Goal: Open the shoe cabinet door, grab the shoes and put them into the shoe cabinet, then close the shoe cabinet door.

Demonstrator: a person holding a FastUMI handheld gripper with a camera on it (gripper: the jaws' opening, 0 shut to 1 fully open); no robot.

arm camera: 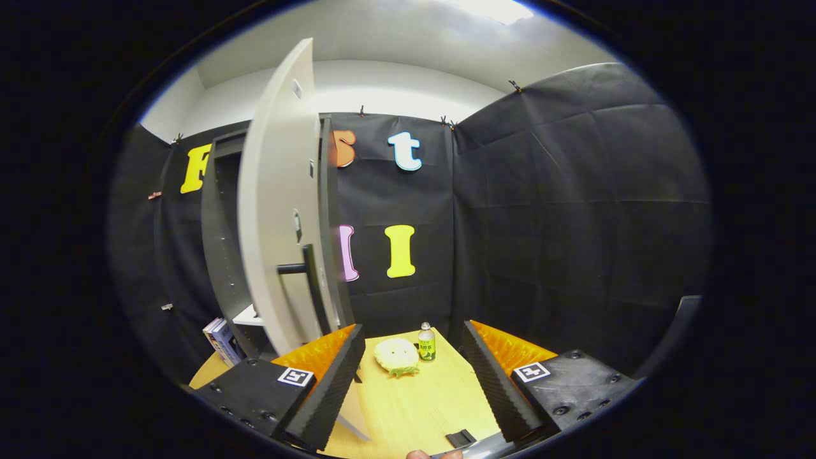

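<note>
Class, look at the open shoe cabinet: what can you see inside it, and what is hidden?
Inside the cabinet a white shelf shows low down. The swung-open door covers the rest, so any shoes cannot be seen. The tongs are open, holding nothing.

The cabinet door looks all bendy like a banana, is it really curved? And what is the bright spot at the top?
In the gripper view, the fisheye lens bows the cabinet door; it is most likely flat. The bright patch on the ceiling is glare from a light, washed out white. The bottle and the table beyond the open gripper look sharp.
</note>
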